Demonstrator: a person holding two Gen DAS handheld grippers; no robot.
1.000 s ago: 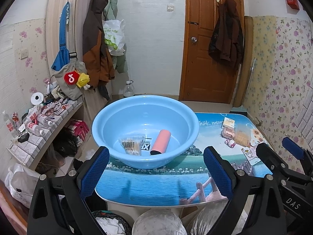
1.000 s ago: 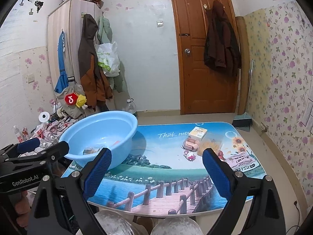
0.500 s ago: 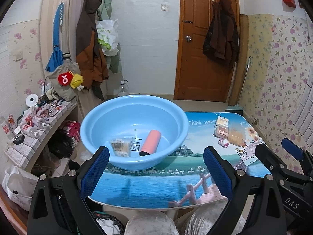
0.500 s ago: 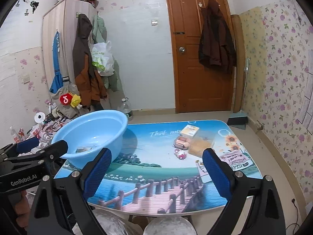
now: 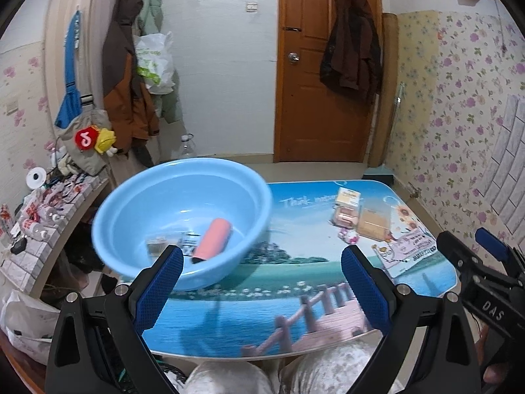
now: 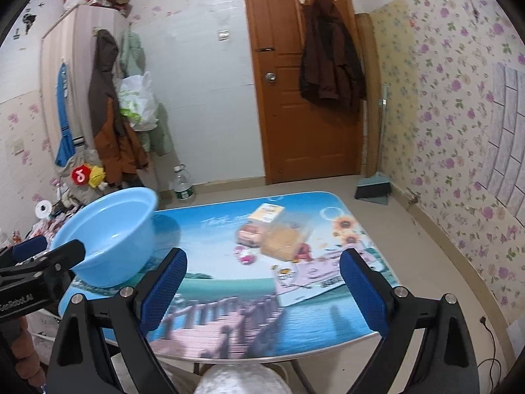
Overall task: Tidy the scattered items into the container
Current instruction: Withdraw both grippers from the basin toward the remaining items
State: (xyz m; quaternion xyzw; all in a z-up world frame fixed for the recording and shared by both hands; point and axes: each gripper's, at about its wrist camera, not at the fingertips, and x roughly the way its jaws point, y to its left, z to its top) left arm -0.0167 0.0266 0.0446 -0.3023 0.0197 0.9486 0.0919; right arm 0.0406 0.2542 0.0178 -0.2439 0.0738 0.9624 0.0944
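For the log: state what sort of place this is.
Probably a lived-in room of a home: coats hang on the door, floral wallpaper covers the walls, and a basin sits on a small table.

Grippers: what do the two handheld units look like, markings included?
Both match: black angular frames with silver screws and blue textured pads on the fingers. The right gripper body reads "DAS" in the left view; the left gripper reads "GenRobot.AI" in the right view.

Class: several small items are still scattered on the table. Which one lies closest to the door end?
The small yellow box. It sits beyond the pink packet, the clear bag of tan contents and the printed flat pack, nearest the table's far edge.
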